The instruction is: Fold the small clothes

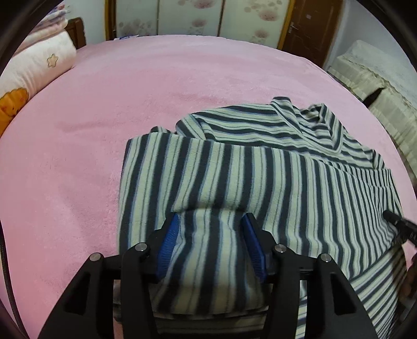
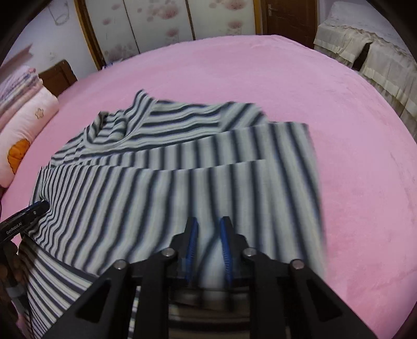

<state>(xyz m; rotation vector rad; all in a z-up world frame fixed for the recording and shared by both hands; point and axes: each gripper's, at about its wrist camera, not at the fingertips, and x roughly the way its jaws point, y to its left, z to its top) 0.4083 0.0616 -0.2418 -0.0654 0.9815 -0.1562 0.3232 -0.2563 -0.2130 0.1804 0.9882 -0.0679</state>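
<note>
A small shirt with dark blue and cream stripes [image 1: 260, 167] lies on the pink bed [image 1: 130, 104], its collar at the far side and its near part folded over. My left gripper [image 1: 211, 221] stands over the shirt's near left part with a fold of cloth between its blue pads [image 1: 169, 242], the jaws set wide. My right gripper [image 2: 208, 224] holds the shirt's near right part [image 2: 182, 182], jaws narrow around a bunch of cloth. The right gripper's tip shows at the right edge of the left wrist view [image 1: 396, 221]. The left gripper shows at the left edge of the right wrist view [image 2: 23, 219].
The pink bed cover [image 2: 338, 130] spreads wide around the shirt. Pillows and folded bedding [image 1: 39, 65] lie at the far left. A cream-covered seat [image 2: 378, 65] stands at the right. A wardrobe with flower panels [image 1: 195, 15] and a brown door [image 1: 312, 26] are behind.
</note>
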